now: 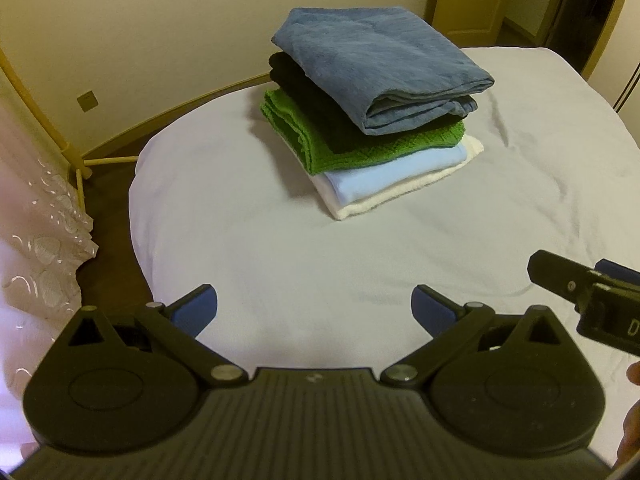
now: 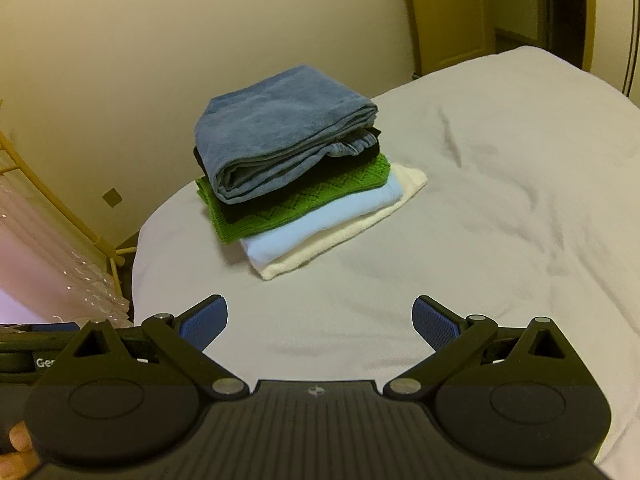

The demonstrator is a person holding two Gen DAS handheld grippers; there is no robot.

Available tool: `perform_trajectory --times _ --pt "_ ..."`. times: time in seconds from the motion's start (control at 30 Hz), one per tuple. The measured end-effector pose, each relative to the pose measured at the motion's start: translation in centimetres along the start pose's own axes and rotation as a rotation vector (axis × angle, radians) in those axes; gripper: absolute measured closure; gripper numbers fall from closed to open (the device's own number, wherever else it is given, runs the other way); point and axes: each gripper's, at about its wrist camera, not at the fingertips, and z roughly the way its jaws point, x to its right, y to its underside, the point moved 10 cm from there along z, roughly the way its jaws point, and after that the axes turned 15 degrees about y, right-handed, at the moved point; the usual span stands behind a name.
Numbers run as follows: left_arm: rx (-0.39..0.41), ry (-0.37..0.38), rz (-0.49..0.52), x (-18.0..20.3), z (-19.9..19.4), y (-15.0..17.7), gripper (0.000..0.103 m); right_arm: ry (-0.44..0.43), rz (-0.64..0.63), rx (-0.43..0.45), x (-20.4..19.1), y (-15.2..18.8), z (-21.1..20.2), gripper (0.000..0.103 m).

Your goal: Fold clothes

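Folded clothes lie stacked beyond both empty, wide-spread tongs.

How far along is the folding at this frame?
Done: five folded items sit stacked on the bed, the blue-grey towel on top and the white towel at the bottom. In hand: nothing; left gripper and right gripper are open. Left: no unfolded clothes visible.

We see dim, warm, yellowish indoor light, soft shadows, no glare; fisheye bending and dark vignetting from twelve o'clock round every edge.
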Motion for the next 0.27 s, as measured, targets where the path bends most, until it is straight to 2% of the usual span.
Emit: perform_trajectory --times 0.27 --pt "0.046 -0.027 0.058 -0.5 0.1 -2.1 0.000 0.014 0.033 -0.005 -0.2 -1.1 1.2 0.001"
